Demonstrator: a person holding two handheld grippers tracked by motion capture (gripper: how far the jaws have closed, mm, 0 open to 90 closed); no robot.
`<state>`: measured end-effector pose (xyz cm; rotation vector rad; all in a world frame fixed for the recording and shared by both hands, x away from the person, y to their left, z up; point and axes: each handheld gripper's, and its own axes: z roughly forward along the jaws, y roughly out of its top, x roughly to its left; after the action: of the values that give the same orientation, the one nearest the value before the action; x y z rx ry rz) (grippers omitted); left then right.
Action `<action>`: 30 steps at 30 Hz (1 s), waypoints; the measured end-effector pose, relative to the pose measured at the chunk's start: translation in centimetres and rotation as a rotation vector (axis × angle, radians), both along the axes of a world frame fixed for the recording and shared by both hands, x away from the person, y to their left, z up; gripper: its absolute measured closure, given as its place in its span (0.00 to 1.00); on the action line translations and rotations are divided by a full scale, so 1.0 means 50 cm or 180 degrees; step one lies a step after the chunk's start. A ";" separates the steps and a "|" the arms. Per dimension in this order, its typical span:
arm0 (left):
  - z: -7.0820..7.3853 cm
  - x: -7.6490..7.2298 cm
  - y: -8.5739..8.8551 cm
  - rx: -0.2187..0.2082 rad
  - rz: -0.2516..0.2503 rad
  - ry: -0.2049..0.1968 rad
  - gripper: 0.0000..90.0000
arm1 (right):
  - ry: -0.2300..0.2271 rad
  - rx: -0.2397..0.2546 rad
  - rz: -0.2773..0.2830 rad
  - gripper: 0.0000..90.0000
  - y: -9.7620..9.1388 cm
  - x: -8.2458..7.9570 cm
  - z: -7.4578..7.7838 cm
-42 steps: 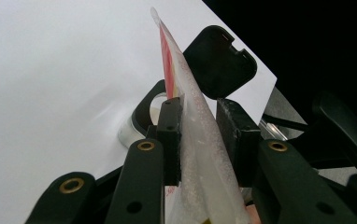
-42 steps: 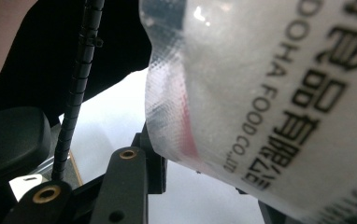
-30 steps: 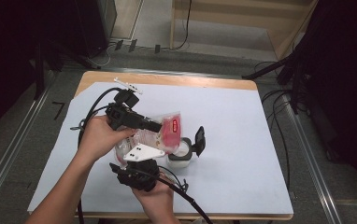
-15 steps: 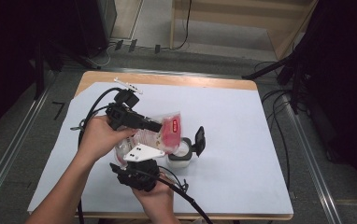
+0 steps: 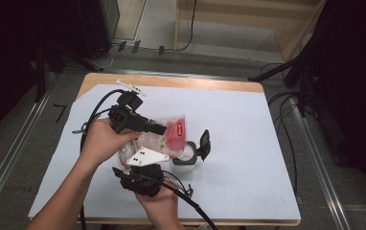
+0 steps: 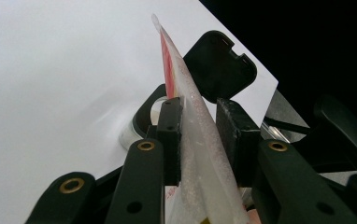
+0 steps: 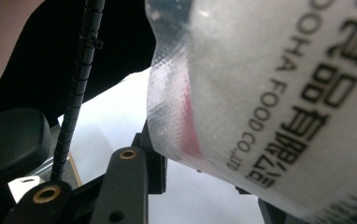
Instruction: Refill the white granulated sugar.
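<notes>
While the left gripper clamps the clear red-and-white pouch above the tabletop middle, the right gripper grips its lower end, just left of the open white jar.

Bag between both grippers, above table, open-lidded jar just right

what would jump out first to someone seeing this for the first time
The clear plastic bag with pink and red print, held up over the middle of the white table between the left claw and the right claw. Right beside it on the table stands a small white container with its black flip lid open.
</notes>
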<state>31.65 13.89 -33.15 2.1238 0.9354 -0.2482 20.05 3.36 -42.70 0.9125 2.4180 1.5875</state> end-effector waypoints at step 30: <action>0.001 0.003 0.000 0.0006 0.0032 0.0024 0.83 | -0.0027 0.0026 0.0029 0.70 -0.001 0.003 0.001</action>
<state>31.80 13.90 -33.11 2.1207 0.9508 -0.2504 20.17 3.30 -42.65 0.8955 2.4152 1.6021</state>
